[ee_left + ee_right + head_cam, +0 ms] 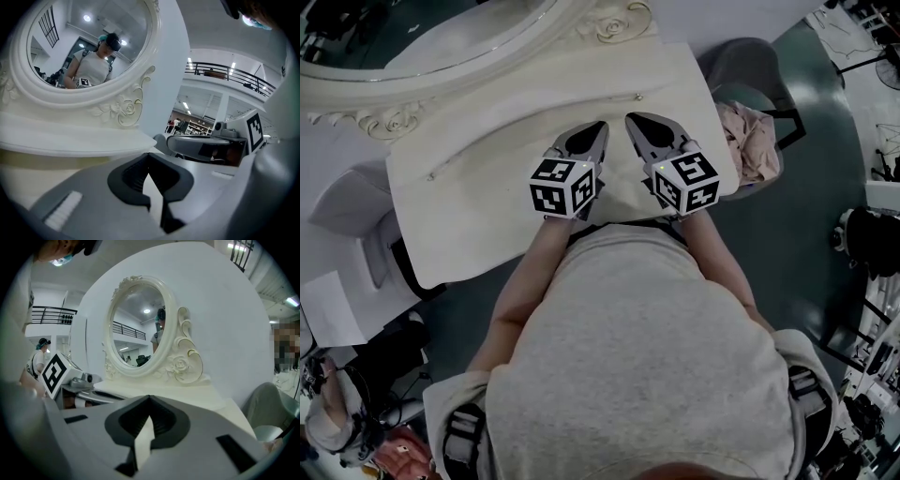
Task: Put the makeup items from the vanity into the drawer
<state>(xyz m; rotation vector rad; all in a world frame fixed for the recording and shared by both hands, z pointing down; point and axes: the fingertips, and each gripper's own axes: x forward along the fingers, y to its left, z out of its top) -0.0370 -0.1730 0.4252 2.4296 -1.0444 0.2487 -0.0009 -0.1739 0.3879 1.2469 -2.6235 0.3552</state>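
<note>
Vanity top (469, 187): open surface left and right of both grippers. Left gripper (597, 127) and right gripper (631, 119) sit side by side, tips near each other, narrow gap between. Ahead, carved mirror frame (441, 89) blocks the back edge. Chair (745, 61) with pink cloth (752, 141) stands just beside the right edge. Person's torso (647, 356) crowds the front edge.
</note>
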